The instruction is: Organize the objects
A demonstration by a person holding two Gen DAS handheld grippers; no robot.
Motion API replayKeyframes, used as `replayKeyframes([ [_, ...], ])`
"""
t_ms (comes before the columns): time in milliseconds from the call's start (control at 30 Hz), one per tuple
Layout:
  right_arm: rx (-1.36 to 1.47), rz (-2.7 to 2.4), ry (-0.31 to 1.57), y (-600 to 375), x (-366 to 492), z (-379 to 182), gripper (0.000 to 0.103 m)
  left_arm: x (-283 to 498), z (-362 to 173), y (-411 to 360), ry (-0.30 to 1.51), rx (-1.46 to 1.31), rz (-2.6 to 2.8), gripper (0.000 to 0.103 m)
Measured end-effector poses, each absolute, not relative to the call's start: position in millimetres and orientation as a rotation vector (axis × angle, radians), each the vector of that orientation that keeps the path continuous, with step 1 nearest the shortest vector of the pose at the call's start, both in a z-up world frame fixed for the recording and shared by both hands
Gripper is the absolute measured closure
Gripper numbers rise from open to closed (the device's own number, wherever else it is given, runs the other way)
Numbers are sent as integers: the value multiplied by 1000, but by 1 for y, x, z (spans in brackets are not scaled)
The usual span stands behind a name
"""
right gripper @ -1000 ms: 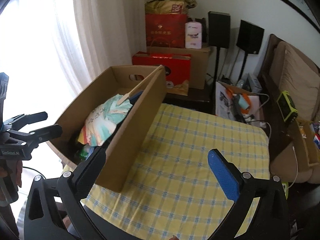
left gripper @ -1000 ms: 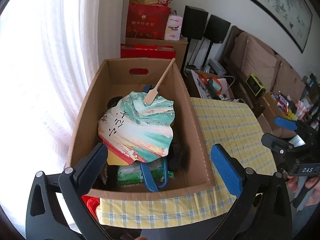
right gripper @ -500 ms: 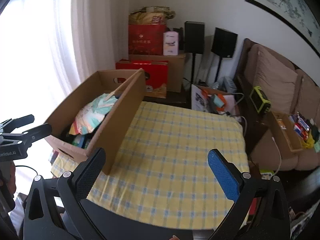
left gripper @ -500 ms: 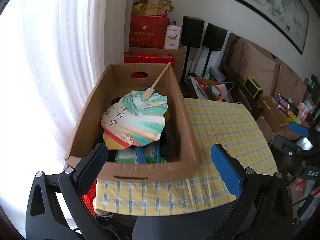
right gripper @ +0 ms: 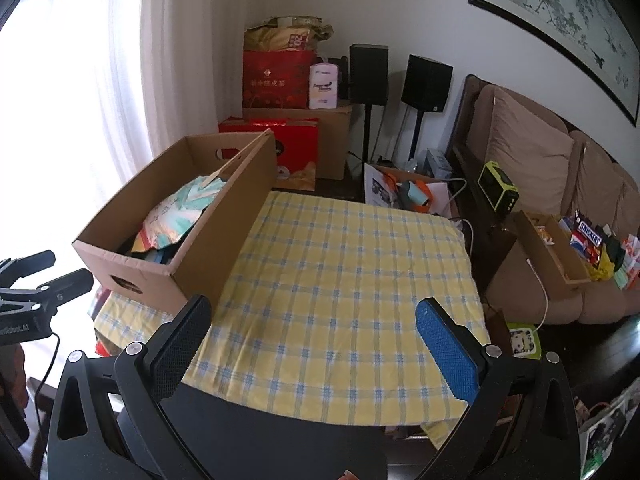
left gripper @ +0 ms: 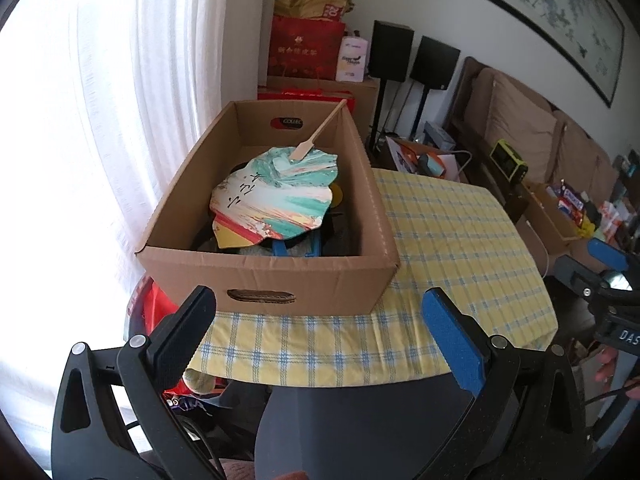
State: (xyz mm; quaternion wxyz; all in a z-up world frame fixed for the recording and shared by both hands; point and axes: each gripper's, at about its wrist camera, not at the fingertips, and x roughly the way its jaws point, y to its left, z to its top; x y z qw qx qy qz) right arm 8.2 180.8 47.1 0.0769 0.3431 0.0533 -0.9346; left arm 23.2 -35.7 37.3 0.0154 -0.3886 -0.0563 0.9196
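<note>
Both grippers, left [left gripper: 316, 332] and right [right gripper: 310, 330], spread and empty. Brown cardboard box [left gripper: 280, 280] at frame centre: stiff, probably heavy; best gripped by handle slots. Marbled paper fan [left gripper: 276, 200]: light, fragile.

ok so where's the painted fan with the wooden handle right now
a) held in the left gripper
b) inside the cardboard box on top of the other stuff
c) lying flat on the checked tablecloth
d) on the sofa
b: the fan lies on top of the pile inside the cardboard box, its wooden handle leaning up against the box's far rim, while the left gripper and the right gripper are both open and hold nothing.
</note>
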Motion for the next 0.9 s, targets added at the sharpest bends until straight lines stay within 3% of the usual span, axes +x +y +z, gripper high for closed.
replayKeyframes([
  [900,1018,-2825,137,174,17,44,0,30,39,-15,-145,-1214,2863,0],
])
